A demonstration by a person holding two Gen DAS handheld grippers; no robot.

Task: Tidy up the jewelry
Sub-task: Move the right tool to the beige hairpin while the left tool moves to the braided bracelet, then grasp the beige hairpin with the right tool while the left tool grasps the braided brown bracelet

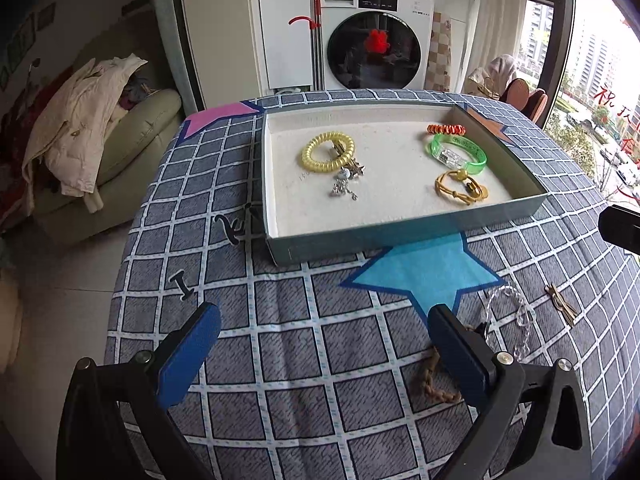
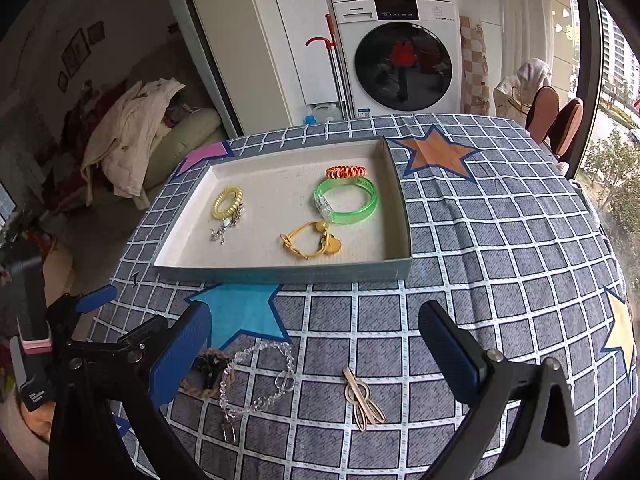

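A shallow teal tray (image 1: 404, 236) (image 2: 280, 274) with a white floor holds a yellow coil band (image 1: 328, 151) (image 2: 228, 202), a silver charm chain (image 1: 345, 185) (image 2: 220, 234), an orange coil band (image 1: 446, 129) (image 2: 346, 171), a green bangle (image 1: 460, 154) (image 2: 347, 202) and a yellow cord bracelet (image 1: 460, 188) (image 2: 310, 242). On the cloth in front lie a clear bead bracelet (image 1: 516, 320) (image 2: 256, 376), a brown braided bracelet (image 1: 430, 380) (image 2: 204, 376) and a gold hair clip (image 1: 560, 304) (image 2: 362, 400). My left gripper (image 1: 324, 344) is open and empty. My right gripper (image 2: 316, 348) is open and empty above the clip.
The table wears a blue grid cloth (image 1: 320, 360) with coloured stars. A washing machine (image 1: 374, 36) stands behind it, a sofa with clothes (image 1: 100, 136) at left, chairs and a window (image 2: 560, 120) at right. The left gripper's body shows at the right wrist view's left edge (image 2: 72, 336).
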